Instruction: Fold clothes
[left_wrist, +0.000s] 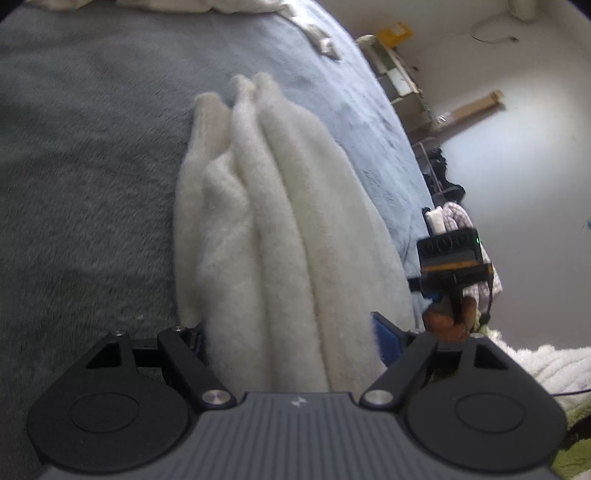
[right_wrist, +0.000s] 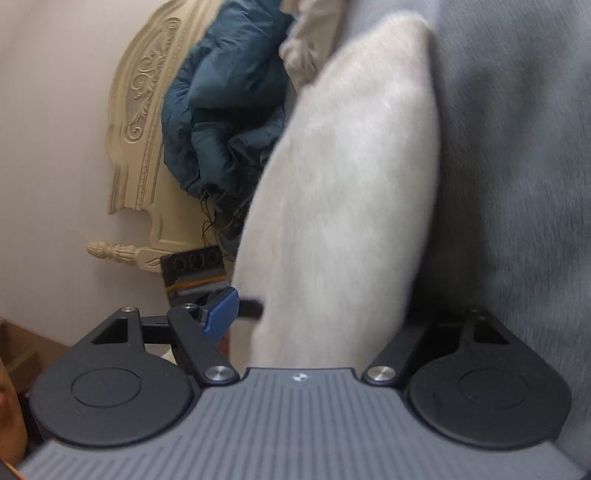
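While the white fleece garment lies bunched in long soft ridges on the grey plush blanket of the bed, its near end runs in between the fingers of both tongs. It looks thick, fluffy and light, with no stiffness at all, so I judge it will sag and slump wherever it is not held, and the pile may slide a little against the plush under it. The left gripper stands wide with the cloth filling the gap; whether it actually pinches I cannot tell. The right gripper is likewise spread around an edge of the fleece, its grip unclear. Corners or a hem would be the sensible hold. Beyond are a blue quilt and a carved headboard.
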